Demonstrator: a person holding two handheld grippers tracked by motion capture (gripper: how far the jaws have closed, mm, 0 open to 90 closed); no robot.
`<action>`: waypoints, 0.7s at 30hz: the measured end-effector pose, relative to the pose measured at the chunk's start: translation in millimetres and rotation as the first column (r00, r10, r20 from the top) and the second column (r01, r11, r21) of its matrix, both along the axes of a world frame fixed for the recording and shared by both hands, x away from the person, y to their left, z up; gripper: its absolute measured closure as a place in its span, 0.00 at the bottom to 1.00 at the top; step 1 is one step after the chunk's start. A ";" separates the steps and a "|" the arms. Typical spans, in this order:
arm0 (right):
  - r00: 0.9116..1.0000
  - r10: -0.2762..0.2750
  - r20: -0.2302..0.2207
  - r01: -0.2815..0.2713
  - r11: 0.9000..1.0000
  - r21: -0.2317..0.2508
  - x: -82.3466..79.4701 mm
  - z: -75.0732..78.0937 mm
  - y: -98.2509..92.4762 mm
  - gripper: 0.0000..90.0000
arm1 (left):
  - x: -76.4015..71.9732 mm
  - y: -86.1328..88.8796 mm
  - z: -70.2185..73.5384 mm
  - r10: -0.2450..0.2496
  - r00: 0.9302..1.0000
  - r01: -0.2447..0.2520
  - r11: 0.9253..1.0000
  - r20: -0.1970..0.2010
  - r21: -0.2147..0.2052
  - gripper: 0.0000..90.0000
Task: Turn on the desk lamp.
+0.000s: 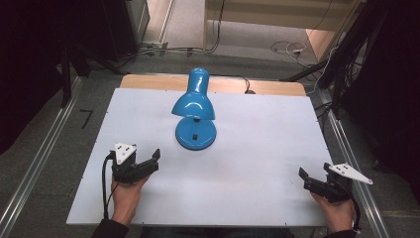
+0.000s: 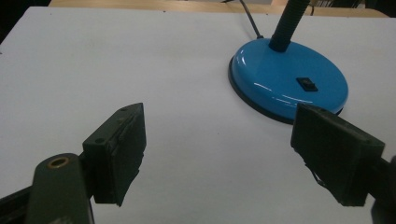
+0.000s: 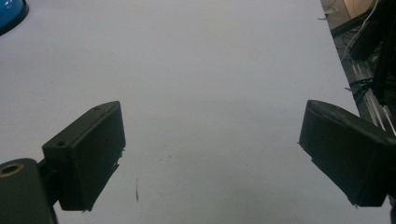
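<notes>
A blue desk lamp stands on the middle of the white table (image 1: 257, 158), its shade (image 1: 194, 103) bent down over the round base (image 1: 196, 134). The left gripper view shows that base (image 2: 280, 79), its black switch (image 2: 307, 84) and the dark flexible neck (image 2: 288, 24). My left gripper (image 1: 152, 161) rests near the front left, short of the base, open and empty (image 2: 219, 135). Near the front right corner my right gripper (image 1: 314, 171) is also open with nothing between its jaws (image 3: 212, 126). A sliver of the base (image 3: 9, 11) shows at the right gripper view's top left.
The lamp's black cord (image 1: 244, 83) runs off the back over a wooden table edge (image 1: 277, 87). Metal rails (image 1: 34, 163) flank both sides, and the right table edge (image 3: 336, 60) lies close to my right gripper. Cables (image 1: 287, 48) lie on the floor behind.
</notes>
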State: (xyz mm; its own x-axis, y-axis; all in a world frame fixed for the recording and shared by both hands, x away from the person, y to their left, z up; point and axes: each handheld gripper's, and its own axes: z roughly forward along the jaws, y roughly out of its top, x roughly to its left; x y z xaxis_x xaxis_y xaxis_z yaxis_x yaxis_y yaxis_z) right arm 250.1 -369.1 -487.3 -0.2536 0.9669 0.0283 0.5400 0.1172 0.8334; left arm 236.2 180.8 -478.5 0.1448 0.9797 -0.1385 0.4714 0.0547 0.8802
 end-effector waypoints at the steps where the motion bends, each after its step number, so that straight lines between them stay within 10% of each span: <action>1: 1.000 0.000 0.000 0.000 1.000 -0.001 0.0 -0.1 -0.1 0.06 | 0.0 0.0 0.0 0.000 1.000 0.000 1.000 0.000 0.000 0.21; 21: 1.000 -0.001 -0.002 0.001 1.000 -0.007 0.9 -1.0 0.2 0.06 | 10.6 -16.3 1.2 -0.044 0.999 0.044 0.999 -0.007 -0.009 0.21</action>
